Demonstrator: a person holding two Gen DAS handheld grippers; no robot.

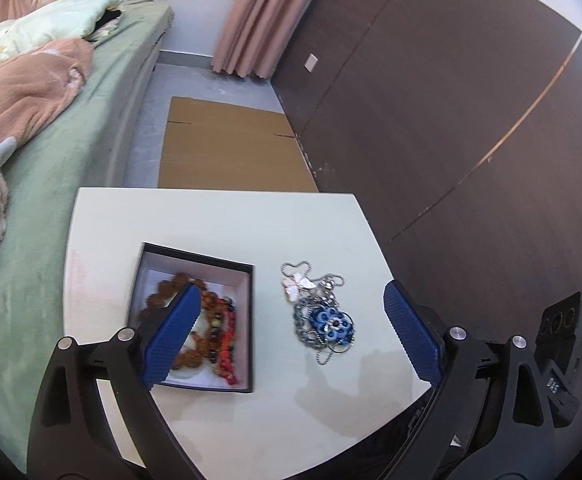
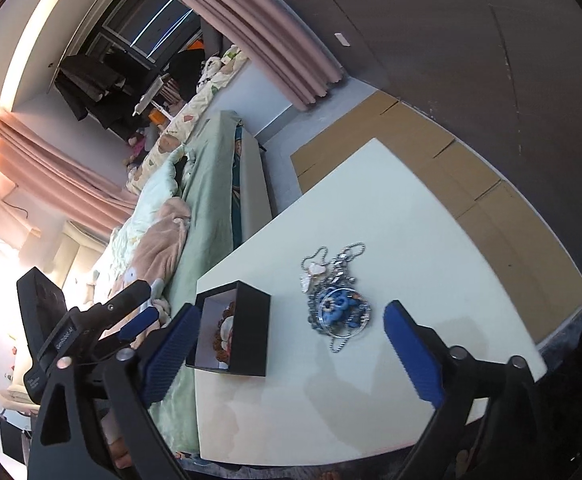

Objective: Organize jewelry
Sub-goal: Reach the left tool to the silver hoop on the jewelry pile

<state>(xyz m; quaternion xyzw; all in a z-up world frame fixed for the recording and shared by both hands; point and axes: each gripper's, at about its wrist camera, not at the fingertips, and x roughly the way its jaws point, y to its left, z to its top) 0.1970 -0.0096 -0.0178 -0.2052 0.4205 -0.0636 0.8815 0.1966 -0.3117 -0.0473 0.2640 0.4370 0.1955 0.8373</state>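
Left wrist view: my left gripper (image 1: 291,332) is spread wide, nothing between its blue pads, hovering above the white table (image 1: 219,220). Its left pad crosses in front of the black box (image 1: 251,320), which sits open on the table's left half. Inside the box lie brown bead bracelets (image 1: 159,300) and a red bead strand (image 1: 229,354), bunched against the right wall. Just to the right of the box, apart from it, a tangle of silver ball chains (image 1: 323,312) rests on the bare tabletop, with a blue flower pendant (image 1: 333,324) in its lower part and a pale butterfly-shaped piece (image 1: 297,284) at its upper left.

Right wrist view: my right gripper (image 2: 289,346) is likewise spread wide and empty, above the table (image 2: 411,220). The chain tangle (image 2: 337,296) lies between and beyond its pads, untouched. The box (image 2: 251,328) stands near the left pad. My left gripper's body (image 2: 91,320) shows at the left edge, over the green bed (image 2: 207,200).
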